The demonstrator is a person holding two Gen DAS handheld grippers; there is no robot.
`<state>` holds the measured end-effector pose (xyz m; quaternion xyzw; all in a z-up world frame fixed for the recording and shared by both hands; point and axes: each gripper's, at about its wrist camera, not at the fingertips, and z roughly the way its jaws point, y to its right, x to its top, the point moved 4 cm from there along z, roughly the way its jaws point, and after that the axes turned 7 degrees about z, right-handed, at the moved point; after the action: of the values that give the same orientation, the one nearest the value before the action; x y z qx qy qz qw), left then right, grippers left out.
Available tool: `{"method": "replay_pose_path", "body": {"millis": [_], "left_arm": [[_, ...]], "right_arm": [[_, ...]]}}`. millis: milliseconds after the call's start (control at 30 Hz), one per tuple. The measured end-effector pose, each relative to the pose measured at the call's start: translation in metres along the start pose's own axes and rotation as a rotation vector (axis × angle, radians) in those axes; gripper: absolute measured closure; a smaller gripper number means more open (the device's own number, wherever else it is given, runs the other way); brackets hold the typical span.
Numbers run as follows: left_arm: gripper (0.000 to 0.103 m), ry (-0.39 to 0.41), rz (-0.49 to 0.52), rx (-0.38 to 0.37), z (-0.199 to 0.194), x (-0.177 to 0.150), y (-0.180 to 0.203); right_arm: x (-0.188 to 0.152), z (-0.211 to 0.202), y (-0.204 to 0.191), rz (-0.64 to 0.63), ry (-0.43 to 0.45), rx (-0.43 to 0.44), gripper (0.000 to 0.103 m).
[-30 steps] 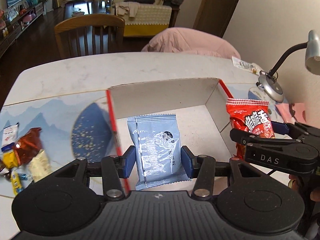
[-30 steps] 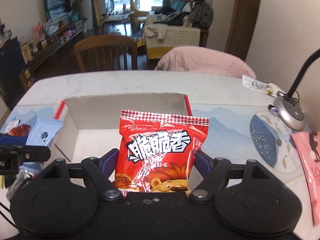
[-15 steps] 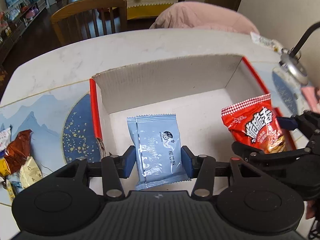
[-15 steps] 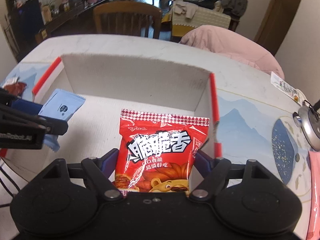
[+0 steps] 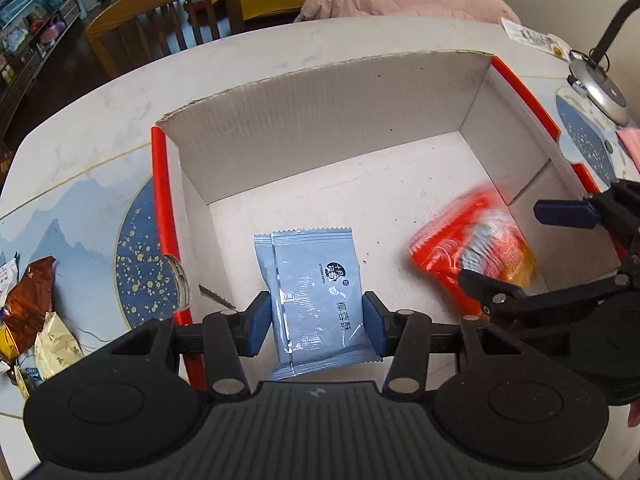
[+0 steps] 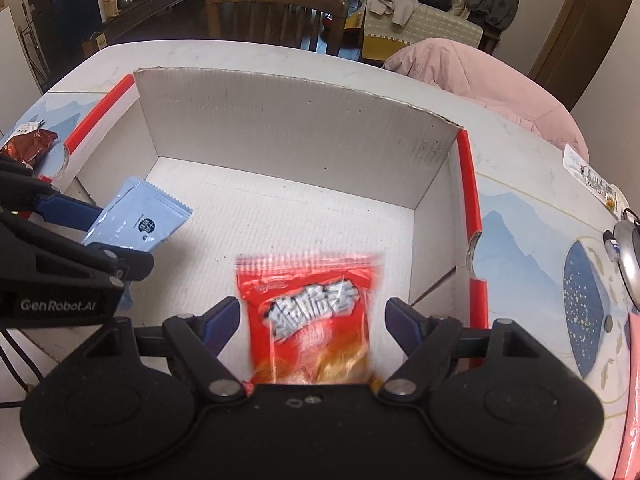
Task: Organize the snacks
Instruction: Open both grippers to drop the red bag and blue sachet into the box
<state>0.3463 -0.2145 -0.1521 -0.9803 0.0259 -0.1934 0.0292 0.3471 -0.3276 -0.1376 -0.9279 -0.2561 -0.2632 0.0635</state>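
A cardboard box (image 5: 320,120) with white walls and red edges lies open on the table. My left gripper (image 5: 316,320) is shut on a light blue snack packet (image 5: 316,292), held low over the box's left half. In the right wrist view the same packet (image 6: 140,220) sticks out of the left gripper (image 6: 100,236). A red snack packet (image 6: 312,312) shows blurred between the pads of my right gripper (image 6: 312,316), with a thin gap on each side. It hangs over the box floor (image 6: 280,216). From the left wrist it is a red smear (image 5: 472,240).
Several loose snack packets (image 5: 32,300) lie on the table left of the box. A desk lamp base (image 5: 600,88) and a small packet (image 5: 532,38) sit at the far right. A wooden chair (image 6: 276,12) and a pink coat (image 6: 480,76) stand behind the table.
Both grippers have sunk over the box and tipped further down. The red packet, sharp and gripped before, is now blurred and loose between the right pads. The blue packet stays gripped.
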Motion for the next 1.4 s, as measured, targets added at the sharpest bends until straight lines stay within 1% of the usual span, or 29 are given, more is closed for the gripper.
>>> {"method": "replay_pose_path", "body": {"millis": [267,367,433,467,800,1067,1167,1400], "left_arm": [[0.054,0.023,-0.019,-0.026,-0.009,-0.004,-0.002],[0.051,0.052,-0.031,-0.043,-0.018,-0.004,-0.003],[0.045,0.073,-0.04,-0.049,-0.026,-0.005,-0.004],[0.044,0.085,-0.046,-0.057,-0.03,-0.006,-0.005],[0.044,0.18,-0.062,-0.093,-0.071,-0.017,-0.016],[0.044,0.253,-0.046,-0.128,-0.105,-0.033,-0.032],[0.044,0.273,-0.044,-0.141,-0.116,-0.042,-0.043],[0.044,0.318,-0.035,-0.142,-0.138,-0.066,-0.077]], "right_arm": [[-0.001,-0.002,0.011,0.03,0.03,0.008,0.017],[0.001,-0.008,0.012,0.035,0.046,0.007,0.017],[0.001,-0.015,0.014,0.046,0.057,0.011,0.016],[0.001,-0.018,0.015,0.054,0.062,0.015,0.016],[0.005,-0.061,0.009,0.09,0.141,0.035,0.014],[0.005,-0.095,-0.012,0.118,0.2,0.036,0.011],[0.003,-0.105,-0.025,0.14,0.217,0.04,0.01],[-0.001,-0.127,-0.059,0.181,0.263,0.065,0.007]]}}
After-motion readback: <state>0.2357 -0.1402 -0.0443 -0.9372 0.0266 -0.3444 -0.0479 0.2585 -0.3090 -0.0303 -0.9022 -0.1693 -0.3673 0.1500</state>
